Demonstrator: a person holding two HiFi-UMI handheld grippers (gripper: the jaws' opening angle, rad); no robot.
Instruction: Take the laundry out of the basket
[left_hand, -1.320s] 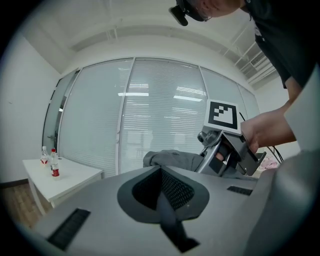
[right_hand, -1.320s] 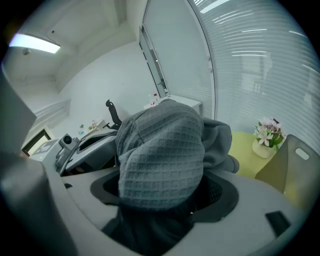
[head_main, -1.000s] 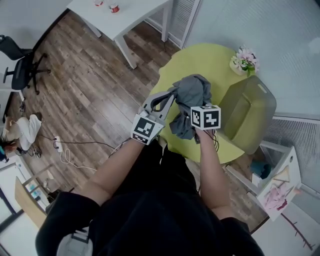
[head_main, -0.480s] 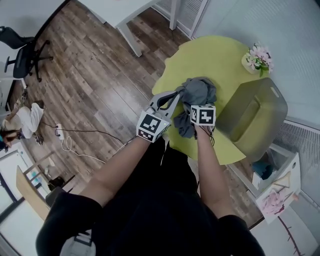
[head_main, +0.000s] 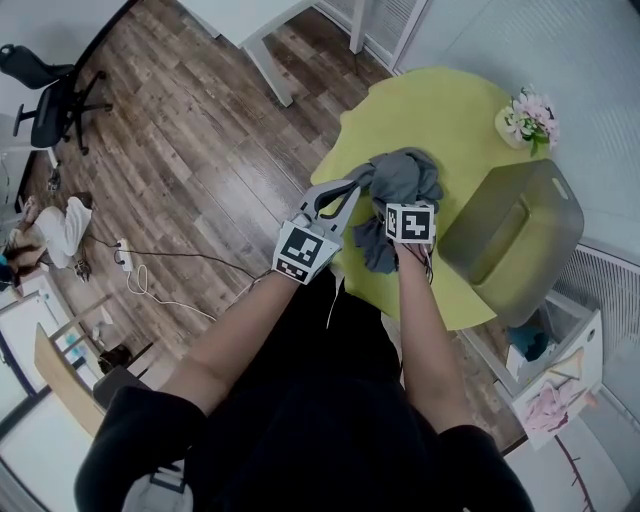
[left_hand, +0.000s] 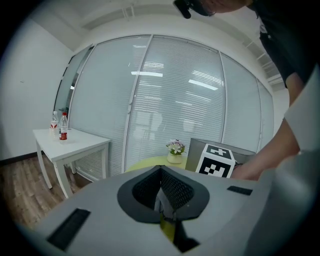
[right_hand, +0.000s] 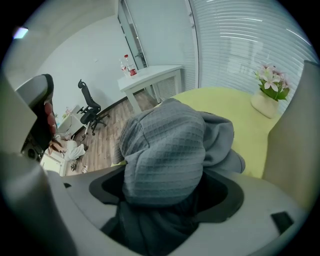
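Note:
A bunched grey garment (head_main: 403, 178) hangs over the near part of the round yellow-green table (head_main: 455, 110), held between both grippers. My left gripper (head_main: 358, 187) comes in from the left, its jaws pinched on a thin fold at the garment's left edge. My right gripper (head_main: 405, 212), under its marker cube, is shut on the bulk of the cloth. A darker part dangles below it. In the right gripper view the waffle-knit garment (right_hand: 165, 150) fills the gap between the jaws of the right gripper (right_hand: 167, 192). The olive laundry basket (head_main: 530, 215) stands at the table's right side.
A small vase of pink flowers (head_main: 528, 115) stands at the table's far right. A white table (left_hand: 65, 142) with two bottles stands beyond on the wood floor. An office chair (head_main: 45, 95) and a cable (head_main: 150, 285) lie to the left. Blinds cover the glass wall behind.
Both grips look the same. The grippers and the garment stay together over the table's near edge, and the head camera has shifted a little.

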